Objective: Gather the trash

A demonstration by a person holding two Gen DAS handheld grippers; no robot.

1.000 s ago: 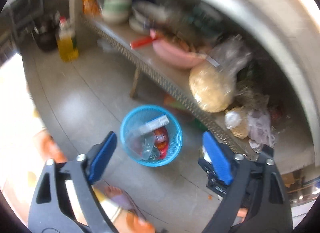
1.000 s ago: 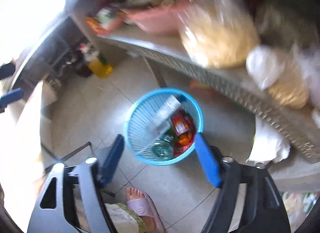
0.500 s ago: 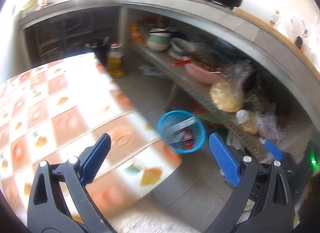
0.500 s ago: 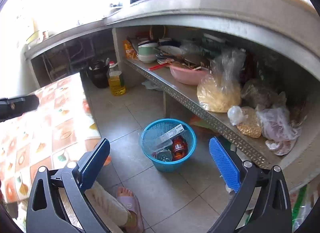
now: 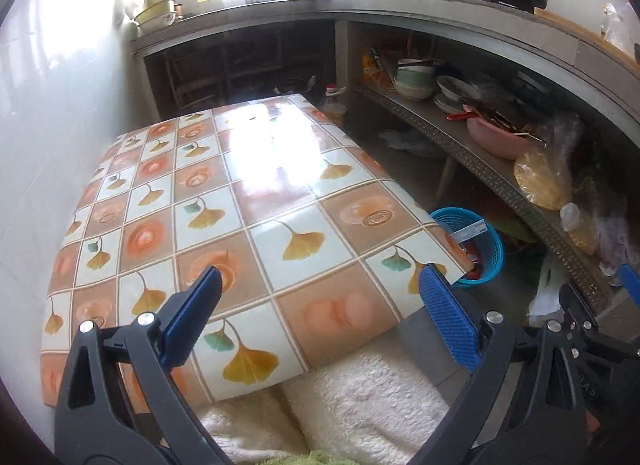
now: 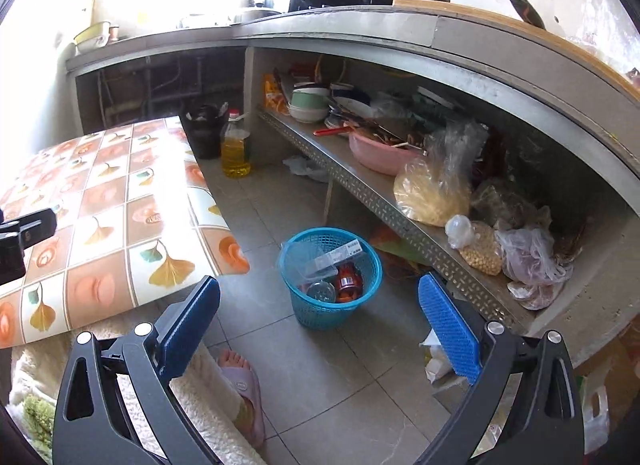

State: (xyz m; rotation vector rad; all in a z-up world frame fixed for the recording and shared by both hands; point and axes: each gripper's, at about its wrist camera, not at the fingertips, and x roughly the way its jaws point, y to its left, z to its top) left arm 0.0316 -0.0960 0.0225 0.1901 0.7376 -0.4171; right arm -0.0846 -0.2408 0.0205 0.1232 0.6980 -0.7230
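Note:
A blue mesh trash basket stands on the tiled floor beside the low shelf. It holds a clear plastic box, a red can and a round glass lid or jar top. In the left wrist view the basket is half hidden behind the table corner. My left gripper is open and empty above the near edge of the patterned table. My right gripper is open and empty, held high over the floor in front of the basket.
A metal shelf carries bowls, a pink basin and several plastic food bags. An oil bottle stands on the floor. The person's foot in a pink sandal is below. White fleece clothing lies under the grippers.
Both grippers have pulled up and back from just above the basket. The left one has swung left over the table. Both stay open and empty.

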